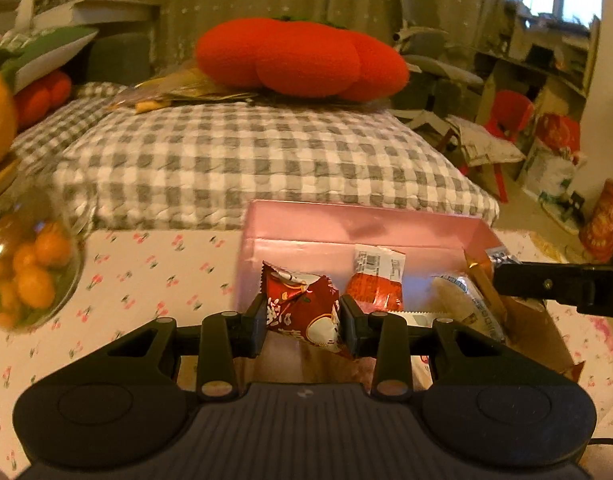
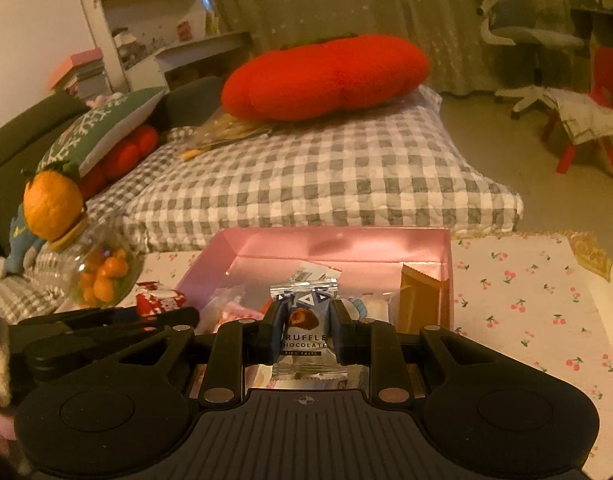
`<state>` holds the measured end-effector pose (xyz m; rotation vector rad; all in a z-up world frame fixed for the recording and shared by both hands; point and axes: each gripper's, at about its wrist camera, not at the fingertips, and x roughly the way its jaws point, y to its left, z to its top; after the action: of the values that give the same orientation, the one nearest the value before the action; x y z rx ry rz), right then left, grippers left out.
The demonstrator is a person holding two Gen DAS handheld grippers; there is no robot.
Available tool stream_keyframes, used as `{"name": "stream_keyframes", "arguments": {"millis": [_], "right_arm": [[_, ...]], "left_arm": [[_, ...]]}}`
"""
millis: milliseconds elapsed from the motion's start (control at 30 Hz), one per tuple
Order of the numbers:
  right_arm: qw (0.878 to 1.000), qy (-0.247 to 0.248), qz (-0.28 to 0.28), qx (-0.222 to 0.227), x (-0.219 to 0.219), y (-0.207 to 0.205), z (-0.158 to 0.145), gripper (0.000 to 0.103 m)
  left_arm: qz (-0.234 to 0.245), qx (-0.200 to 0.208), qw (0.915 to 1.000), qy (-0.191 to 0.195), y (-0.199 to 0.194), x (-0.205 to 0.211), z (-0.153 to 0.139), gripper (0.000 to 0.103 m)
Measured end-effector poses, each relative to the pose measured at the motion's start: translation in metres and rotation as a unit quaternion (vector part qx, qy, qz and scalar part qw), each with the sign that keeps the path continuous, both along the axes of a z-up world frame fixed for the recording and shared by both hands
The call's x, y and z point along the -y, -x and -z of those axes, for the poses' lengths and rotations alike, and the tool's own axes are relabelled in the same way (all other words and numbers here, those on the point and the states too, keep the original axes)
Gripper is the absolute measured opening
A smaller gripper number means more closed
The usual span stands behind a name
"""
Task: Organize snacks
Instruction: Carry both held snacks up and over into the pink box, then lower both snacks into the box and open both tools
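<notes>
Two close wrist views, angled down, sharing the pink box [image 1: 362,224] and checked cushion [image 2: 326,172].

A lived-in home room — checked quilt [image 2: 306,176], tomato-shaped cushion [image 2: 326,76], bookshelves [image 2: 154,8], office chair [image 2: 526,36].

The pink box [image 2: 330,246] has a glossy, foil-like lining. The red packet [image 1: 302,312] and truffle wrapper [image 2: 304,320] are shiny crinkled film. Each tool [image 1: 302,322] is matt black plastic. The jar [image 2: 102,268] is clear and glossy; the quilt [image 1: 258,160] is soft checked cloth.
</notes>
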<state>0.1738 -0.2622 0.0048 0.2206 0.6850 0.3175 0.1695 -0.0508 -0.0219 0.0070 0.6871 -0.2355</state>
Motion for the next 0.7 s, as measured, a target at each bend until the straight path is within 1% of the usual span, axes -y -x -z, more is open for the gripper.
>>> {"name": "stream_keyframes", "arguments": {"millis": [100,300,433,500,567,600,633,700], "right_arm": [[1.000,-0.004,0.003,-0.006,0.001,-0.005,0.005,0.025],[1.000,0.001,0.010,-0.011,0.003,-0.008,0.010,0.027],[1.000,0.001,0.011,-0.009,0.005,-0.007,0.010,0.028],[1.000,0.002,0.012,-0.010,0.004,-0.006,0.009,0.028],[1.000,-0.002,0.017,-0.012,0.005,-0.006,0.007,0.036],[1.000,-0.006,0.018,-0.011,0.006,-0.005,0.006,0.046],[1.000,-0.009,0.019,-0.010,0.006,-0.004,0.005,0.053],[1.000,-0.009,0.018,-0.006,0.006,-0.001,0.002,0.055]], "left_arm": [[0.001,-0.006,0.9999,-0.014,-0.011,0.008,0.004,0.034],[-0.003,-0.005,0.9998,-0.019,-0.024,0.014,0.012,0.036],[0.006,-0.001,0.9997,-0.025,-0.023,0.018,0.012,0.043],[0.013,0.003,0.9994,-0.033,-0.021,0.021,0.010,0.050],[0.019,0.007,0.9991,-0.038,-0.019,0.022,0.009,0.063],[0.020,0.010,0.9989,-0.041,-0.017,0.022,0.009,0.065],[0.021,0.010,0.9988,-0.042,-0.017,0.022,0.008,0.067],[0.022,0.008,0.9987,-0.045,-0.015,0.021,0.008,0.070]]}}
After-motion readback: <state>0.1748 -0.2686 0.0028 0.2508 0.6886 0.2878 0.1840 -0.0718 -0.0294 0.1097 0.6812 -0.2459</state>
